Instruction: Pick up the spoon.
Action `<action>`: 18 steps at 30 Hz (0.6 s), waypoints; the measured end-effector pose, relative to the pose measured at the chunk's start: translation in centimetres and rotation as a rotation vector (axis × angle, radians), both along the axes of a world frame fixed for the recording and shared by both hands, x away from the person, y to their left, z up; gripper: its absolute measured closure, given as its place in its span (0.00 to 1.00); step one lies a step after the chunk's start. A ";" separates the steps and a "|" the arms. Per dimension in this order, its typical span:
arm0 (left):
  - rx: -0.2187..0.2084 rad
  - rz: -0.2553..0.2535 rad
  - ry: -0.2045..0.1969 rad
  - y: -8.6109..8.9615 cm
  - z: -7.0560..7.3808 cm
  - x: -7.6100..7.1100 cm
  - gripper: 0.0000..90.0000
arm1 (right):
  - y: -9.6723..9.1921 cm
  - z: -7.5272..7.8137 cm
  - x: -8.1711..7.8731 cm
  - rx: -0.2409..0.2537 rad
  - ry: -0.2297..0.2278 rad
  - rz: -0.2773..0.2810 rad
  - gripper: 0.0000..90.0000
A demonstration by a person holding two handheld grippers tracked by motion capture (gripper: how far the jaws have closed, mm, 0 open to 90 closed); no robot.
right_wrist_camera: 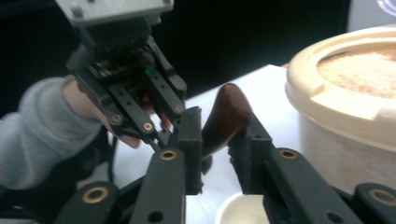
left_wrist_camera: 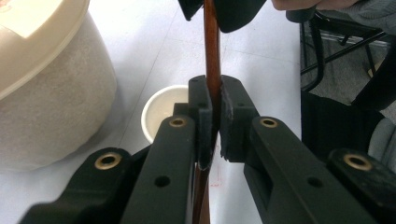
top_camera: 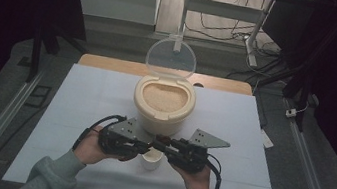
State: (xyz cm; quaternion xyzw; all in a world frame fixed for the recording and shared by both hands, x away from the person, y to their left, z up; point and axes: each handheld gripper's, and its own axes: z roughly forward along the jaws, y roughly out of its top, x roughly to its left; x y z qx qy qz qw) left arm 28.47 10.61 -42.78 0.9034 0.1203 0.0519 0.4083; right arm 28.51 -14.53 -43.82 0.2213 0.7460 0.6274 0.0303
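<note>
Spanning both grippers, a brown wooden spoon (left_wrist_camera: pixel 212 56) above a small white cup (top_camera: pixel 151 158). Pinched at the handle by the left gripper (left_wrist_camera: pixel 215 121), at the bowl end by the right gripper (right_wrist_camera: pixel 223 140). Just behind, an open cream rice container (top_camera: pixel 163 105) on the white table (top_camera: pixel 85 97).

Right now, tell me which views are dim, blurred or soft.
High view: dark surroundings, evenly lit white table, sharp. Left gripper view: bright table, near black jaws soft, thin brown wooden spoon and small white cup slightly blurred. Right gripper view: black background, cream round rice container washed out and soft.
</note>
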 end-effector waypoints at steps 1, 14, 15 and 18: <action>0.003 -0.005 -0.001 0.0 0.0 0.0 0.93 | 0.0 -0.1 0.1 0.018 0.009 0.008 0.85; -0.069 0.060 -0.035 0.5 0.4 -0.5 0.72 | -0.4 0.4 -0.4 0.098 -0.020 0.020 0.93; -0.074 0.080 -0.045 0.7 0.4 -0.7 0.65 | -0.6 0.6 -0.4 0.105 -0.026 0.018 0.93; -0.106 0.149 -0.075 1.5 0.5 -1.5 0.50 | -1.1 1.1 -0.5 0.115 -0.048 -0.005 0.93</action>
